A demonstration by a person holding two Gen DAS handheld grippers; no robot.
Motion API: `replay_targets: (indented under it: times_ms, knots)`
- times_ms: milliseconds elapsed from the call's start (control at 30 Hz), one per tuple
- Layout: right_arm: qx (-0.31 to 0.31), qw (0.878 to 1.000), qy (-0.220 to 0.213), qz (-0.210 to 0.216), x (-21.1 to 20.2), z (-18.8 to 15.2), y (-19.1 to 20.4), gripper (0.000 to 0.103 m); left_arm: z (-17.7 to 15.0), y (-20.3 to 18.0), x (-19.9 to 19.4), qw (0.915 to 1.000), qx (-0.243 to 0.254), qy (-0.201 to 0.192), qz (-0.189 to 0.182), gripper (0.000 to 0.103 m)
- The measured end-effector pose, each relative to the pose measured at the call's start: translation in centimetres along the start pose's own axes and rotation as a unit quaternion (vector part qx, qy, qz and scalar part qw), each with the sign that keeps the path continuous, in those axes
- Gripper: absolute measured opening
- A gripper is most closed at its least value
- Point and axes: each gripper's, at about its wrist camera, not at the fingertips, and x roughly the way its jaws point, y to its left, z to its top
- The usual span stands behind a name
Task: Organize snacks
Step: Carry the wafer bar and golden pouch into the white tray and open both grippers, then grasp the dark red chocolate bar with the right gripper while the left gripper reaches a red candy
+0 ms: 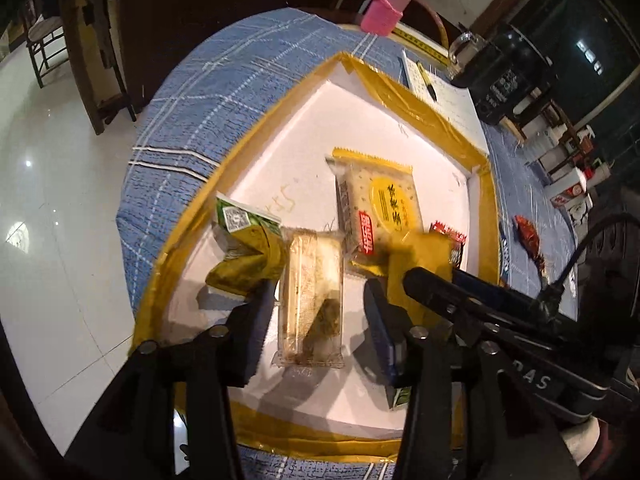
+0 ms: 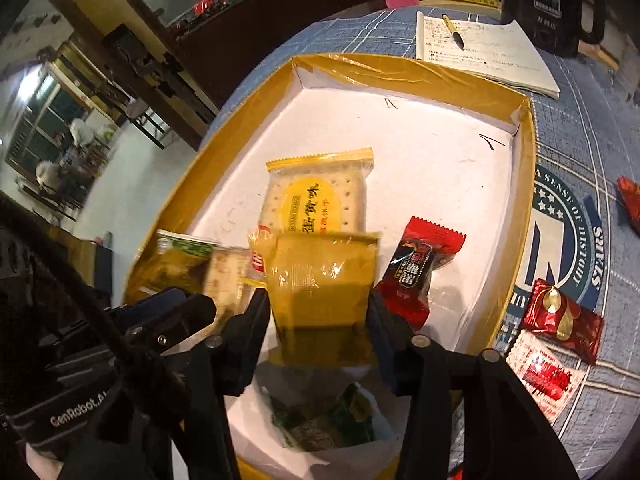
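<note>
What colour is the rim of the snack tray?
Golden yellow tape on the tray rim; clearest in the right wrist view.

The far half of the white tray floor (image 2: 440, 152), toward 12 and 1 o'clock from the cracker pack (image 2: 316, 204), lies bare and gives open passage up to the yellow taped rim (image 2: 412, 70). The near half is crowded: a clear-wrapped cake (image 1: 310, 300) lies between the parted fingers of the left gripper (image 1: 316, 320), a green-and-yellow pack (image 1: 246, 248) lies at its 10 o'clock, and the right gripper (image 2: 320, 320) clamps a yellow packet (image 2: 324, 280), with a red candy (image 2: 416, 272) just beside it at 3 o'clock. Outside the rim at 3 to 4 o'clock, red wrapped snacks (image 2: 560, 320) lie on the blue tablecloth (image 2: 592, 128), and a notebook (image 2: 480, 52) with a pen (image 2: 452, 32) lies at 1 o'clock.
</note>
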Motion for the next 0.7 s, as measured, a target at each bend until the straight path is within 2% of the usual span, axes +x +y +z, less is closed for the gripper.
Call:
replay_targets:
  times_ms: [167, 267, 433, 600, 700]
  knots:
    - [0.008, 1.0, -0.027, 0.009, -2.6, 0.0, -0.8, 0.051, 0.0, -0.6, -1.1, 0.9999, -0.011, -0.013, -0.002, 0.053]
    - [0.034, 0.998, -0.049, 0.014, -4.8, -0.2, -2.8, 0.051, -0.1, -1.6, -1.7, 0.9997, -0.008, -0.02, -0.006, 0.054]
    - [0.109, 0.99, -0.085, -0.002, -8.9, -1.1, -9.5, 0.052, -0.7, -4.4, -2.7, 0.9992, 0.005, -0.034, -0.021, 0.057]
    - [0.183, 0.979, -0.086, -0.03, -10.9, -3.0, -16.1, 0.052, -1.5, -7.8, -2.7, 0.9984, 0.033, -0.03, -0.035, 0.057]
    - [0.182, 0.979, -0.078, -0.046, -11.3, -3.4, -17.6, 0.052, -2.1, -9.6, -2.5, 0.9979, 0.043, -0.025, -0.042, 0.057]
